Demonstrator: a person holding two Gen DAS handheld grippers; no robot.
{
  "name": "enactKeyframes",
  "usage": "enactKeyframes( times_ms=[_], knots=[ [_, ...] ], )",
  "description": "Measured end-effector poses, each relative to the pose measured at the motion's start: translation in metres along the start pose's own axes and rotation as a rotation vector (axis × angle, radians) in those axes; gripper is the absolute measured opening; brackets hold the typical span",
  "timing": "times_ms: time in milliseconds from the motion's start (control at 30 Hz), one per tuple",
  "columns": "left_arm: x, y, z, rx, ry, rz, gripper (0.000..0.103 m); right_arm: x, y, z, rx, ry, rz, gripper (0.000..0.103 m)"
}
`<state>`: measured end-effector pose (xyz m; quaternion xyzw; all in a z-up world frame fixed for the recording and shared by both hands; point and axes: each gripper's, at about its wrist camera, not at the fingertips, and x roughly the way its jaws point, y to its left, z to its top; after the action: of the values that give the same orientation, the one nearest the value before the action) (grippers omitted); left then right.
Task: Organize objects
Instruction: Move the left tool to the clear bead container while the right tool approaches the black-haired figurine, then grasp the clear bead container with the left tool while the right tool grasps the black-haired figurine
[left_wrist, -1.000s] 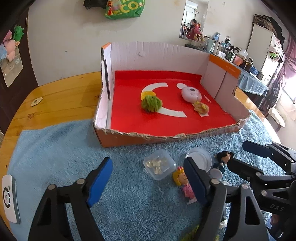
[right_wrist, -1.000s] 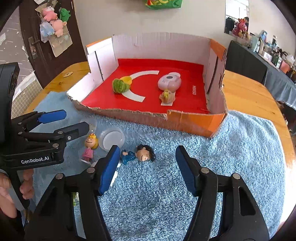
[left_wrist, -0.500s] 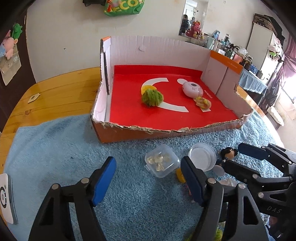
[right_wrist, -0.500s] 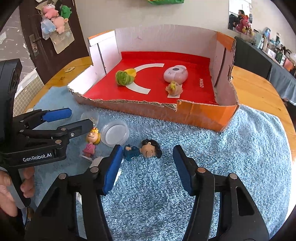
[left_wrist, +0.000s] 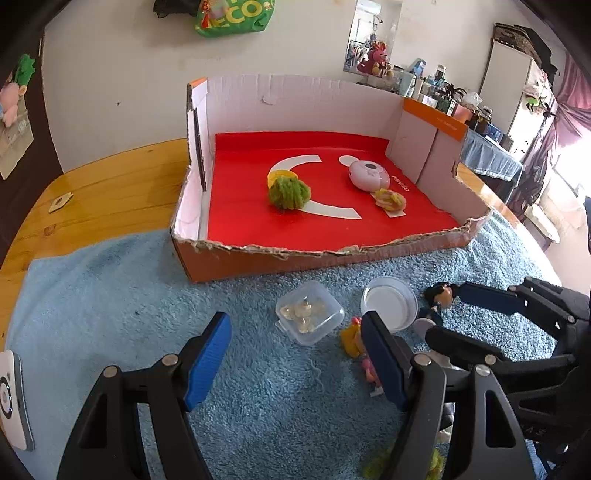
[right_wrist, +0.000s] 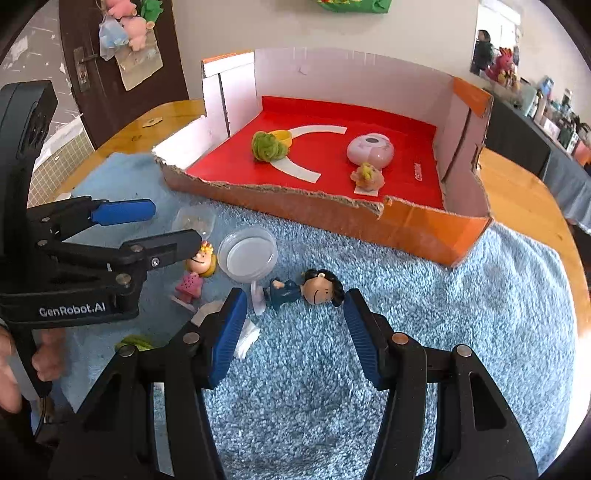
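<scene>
A dark-haired figurine (right_wrist: 306, 290) in blue lies on the blue towel (right_wrist: 424, 295). My right gripper (right_wrist: 295, 299) is around it with its jaws closing; the pads are not pressing on it. A clear plastic box (left_wrist: 308, 312) of small gold pieces sits just ahead of my open left gripper (left_wrist: 293, 326). Beside it are a round clear dish (left_wrist: 389, 302) and a blonde figurine (right_wrist: 197, 266) in pink, half hidden behind my left gripper's finger in the left wrist view. The cardboard box (left_wrist: 258, 258) has a red floor.
Inside the cardboard box lie a green yarn ball (left_wrist: 288, 192), a pink round device (left_wrist: 369, 175) and a small knotted toy (left_wrist: 391, 199). A white device (left_wrist: 11, 398) lies at the towel's left edge. The wooden table (left_wrist: 110, 184) shows around the towel.
My right gripper's jaws have narrowed around the dark-haired figurine. The left gripper has stayed almost where it was, with its jaws slightly narrower.
</scene>
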<state>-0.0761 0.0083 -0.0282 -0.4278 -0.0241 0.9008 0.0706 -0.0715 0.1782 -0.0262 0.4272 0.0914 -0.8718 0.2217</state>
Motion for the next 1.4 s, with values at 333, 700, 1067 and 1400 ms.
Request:
enactKeyframes(
  times_ms=[333, 700, 1067, 1400],
  knots=[
    [0.01, 0.008, -0.002, 0.04, 0.043, 0.003, 0.068, 0.004, -0.003, 0.002, -0.013, 0.006, -0.003, 0.054],
    [0.018, 0.0, 0.008, 0.088, 0.044, -0.006, 0.054, 0.009, -0.003, 0.005, -0.011, 0.005, 0.008, 0.054],
    [0.01, -0.004, 0.002, 0.102, 0.009, -0.024, 0.043, 0.006, -0.005, 0.005, 0.01, 0.0, 0.019, 0.054],
    [-0.005, -0.002, -0.001, 0.056, -0.012, -0.038, 0.043, -0.009, -0.003, 0.007, 0.026, -0.037, 0.02, 0.054]
  ],
)
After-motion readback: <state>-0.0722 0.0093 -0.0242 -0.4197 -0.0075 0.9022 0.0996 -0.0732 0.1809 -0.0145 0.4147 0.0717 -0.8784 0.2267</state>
